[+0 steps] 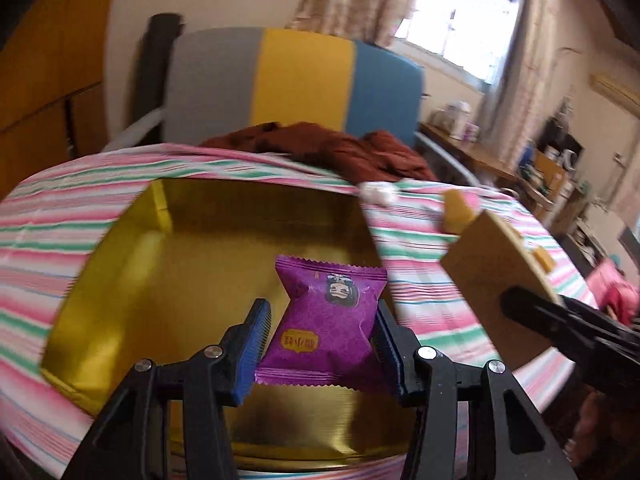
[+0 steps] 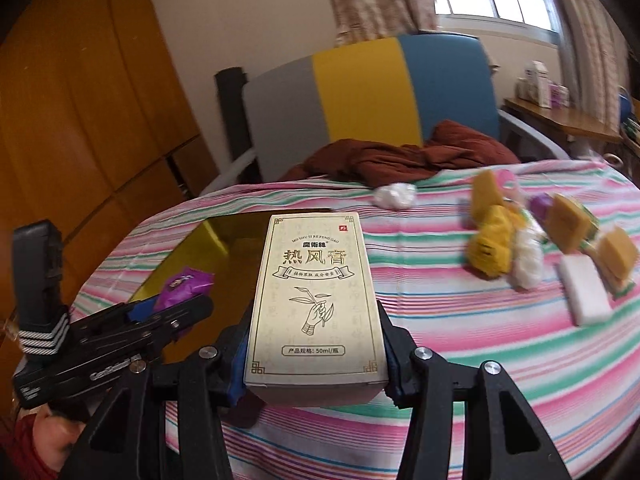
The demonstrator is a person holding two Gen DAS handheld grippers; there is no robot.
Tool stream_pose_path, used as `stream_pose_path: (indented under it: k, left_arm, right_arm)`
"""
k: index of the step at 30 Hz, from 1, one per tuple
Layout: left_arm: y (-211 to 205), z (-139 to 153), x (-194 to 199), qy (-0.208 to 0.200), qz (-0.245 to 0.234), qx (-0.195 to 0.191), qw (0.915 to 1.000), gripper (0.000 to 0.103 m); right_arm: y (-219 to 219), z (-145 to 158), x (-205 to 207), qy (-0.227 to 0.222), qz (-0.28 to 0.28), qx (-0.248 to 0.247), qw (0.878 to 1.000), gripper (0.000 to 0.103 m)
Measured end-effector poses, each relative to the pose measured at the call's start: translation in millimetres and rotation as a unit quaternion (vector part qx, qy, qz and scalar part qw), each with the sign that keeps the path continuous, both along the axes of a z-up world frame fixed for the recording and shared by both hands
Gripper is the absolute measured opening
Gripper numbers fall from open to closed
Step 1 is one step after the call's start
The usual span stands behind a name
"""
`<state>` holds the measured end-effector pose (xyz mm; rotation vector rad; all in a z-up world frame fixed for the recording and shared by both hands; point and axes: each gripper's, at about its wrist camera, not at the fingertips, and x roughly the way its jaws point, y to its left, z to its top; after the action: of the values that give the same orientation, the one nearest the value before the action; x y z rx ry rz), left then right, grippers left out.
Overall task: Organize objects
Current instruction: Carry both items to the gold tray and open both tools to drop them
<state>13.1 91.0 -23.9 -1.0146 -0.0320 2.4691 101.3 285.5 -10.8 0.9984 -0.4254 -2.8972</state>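
Pinching the light, crinkly purple snack packet (image 1: 326, 320) by its sides, the left hand-held gripper (image 1: 320, 344) hangs over the gold tray (image 1: 120, 280), while the right hand-held gripper (image 2: 316, 364) clamps the stiff ointment box (image 2: 316, 296) across its width.

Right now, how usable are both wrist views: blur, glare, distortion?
Left wrist view: background and striped tablecloth motion-smeared, window blown out, purple foil snack packet sharp, gold open box shows soft sheen. Right wrist view: cream printed carton crisp, its text readable; yellow sponges and white pads at right smeared; fisheye bends the table edge in both.
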Motion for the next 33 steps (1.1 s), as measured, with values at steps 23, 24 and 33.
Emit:
stream_pose_path:
  k: [23, 24, 33]
  left_arm:
    - [-100.8, -34.2, -55.4, -0.044, 0.117, -0.082, 0.9887, 0.064]
    - [-103.3, -30.6, -55.3, -0.044, 0.125, -0.074, 0.9885, 0.075]
    - [-138.8, 11.6, -41.2, 0.004, 0.237, -0.019, 0.9712, 0.102]
  right_arm:
    - [-119.0, -59.4, -113.6, -0.141, 0.05, -0.073, 0.986, 0.053]
    - [-119.4, -61.9, -115.8, -0.148, 0.051, -0.086, 0.984, 0.054]
    - [-123.1, -67.6, -113.1, -0.159, 0.076, -0.132, 0.975, 0.057]
